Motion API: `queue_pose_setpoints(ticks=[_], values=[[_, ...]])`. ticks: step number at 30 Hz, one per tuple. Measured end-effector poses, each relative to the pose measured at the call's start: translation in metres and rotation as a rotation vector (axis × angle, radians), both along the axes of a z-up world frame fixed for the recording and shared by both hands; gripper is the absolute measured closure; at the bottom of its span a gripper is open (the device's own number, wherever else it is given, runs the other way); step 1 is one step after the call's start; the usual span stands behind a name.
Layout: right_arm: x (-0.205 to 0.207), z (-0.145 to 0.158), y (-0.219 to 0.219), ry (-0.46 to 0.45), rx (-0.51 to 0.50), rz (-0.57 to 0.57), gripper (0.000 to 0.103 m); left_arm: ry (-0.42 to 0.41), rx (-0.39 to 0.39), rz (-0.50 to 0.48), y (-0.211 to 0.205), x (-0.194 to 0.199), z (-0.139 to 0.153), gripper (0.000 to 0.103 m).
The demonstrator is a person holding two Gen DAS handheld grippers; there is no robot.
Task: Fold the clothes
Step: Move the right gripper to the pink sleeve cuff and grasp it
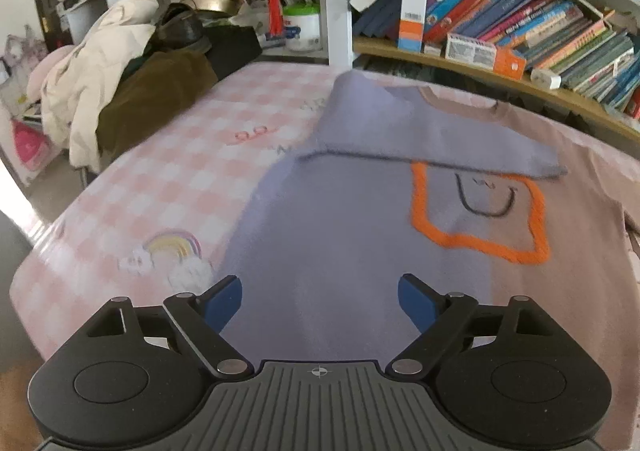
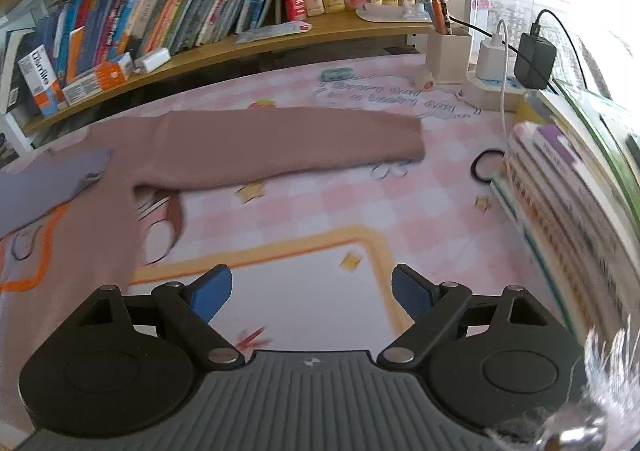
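Note:
A two-tone long-sleeved top (image 1: 360,235) lies flat on the pink checked cloth (image 1: 192,155), lilac on one half and dusty pink on the other, with an orange outline and a smile drawn on the chest. Its lilac sleeve (image 1: 420,135) is folded across the chest. My left gripper (image 1: 320,303) hovers open over the lilac lower body, nothing between its blue pads. In the right wrist view the pink sleeve (image 2: 280,143) stretches out to the right. My right gripper (image 2: 312,293) stands open over the bare printed cloth (image 2: 320,211), to the right of the top (image 2: 80,219).
A bookshelf (image 1: 500,23) runs behind the top. A heap of clothes (image 1: 120,91) sits at the far left. A stack of books (image 2: 568,203), a black hair tie (image 2: 486,167), a pen holder (image 2: 446,51) and chargers (image 2: 532,59) crowd the right side.

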State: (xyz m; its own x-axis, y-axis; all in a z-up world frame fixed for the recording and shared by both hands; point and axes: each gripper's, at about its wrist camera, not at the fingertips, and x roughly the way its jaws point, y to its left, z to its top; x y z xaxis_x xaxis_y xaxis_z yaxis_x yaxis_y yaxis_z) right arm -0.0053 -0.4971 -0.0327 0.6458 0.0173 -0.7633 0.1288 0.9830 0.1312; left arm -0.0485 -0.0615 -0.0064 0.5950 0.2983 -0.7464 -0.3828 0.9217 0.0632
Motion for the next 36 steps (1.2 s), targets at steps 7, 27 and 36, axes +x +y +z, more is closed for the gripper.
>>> queue_pose_setpoints(ticks=[7,27,36], values=[[0.04,-0.007,-0.043,-0.018,0.005,0.059,0.016,0.023,0.051,0.034,-0.048,-0.018,-0.001,0.015],[0.11,-0.03,-0.096,0.003,0.126,0.02,0.041,0.01,0.12,0.097,-0.089,-0.04,0.014,0.015],[0.113,-0.035,-0.102,-0.007,0.114,-0.013,0.05,0.019,0.115,0.12,-0.09,-0.046,0.01,0.015]])
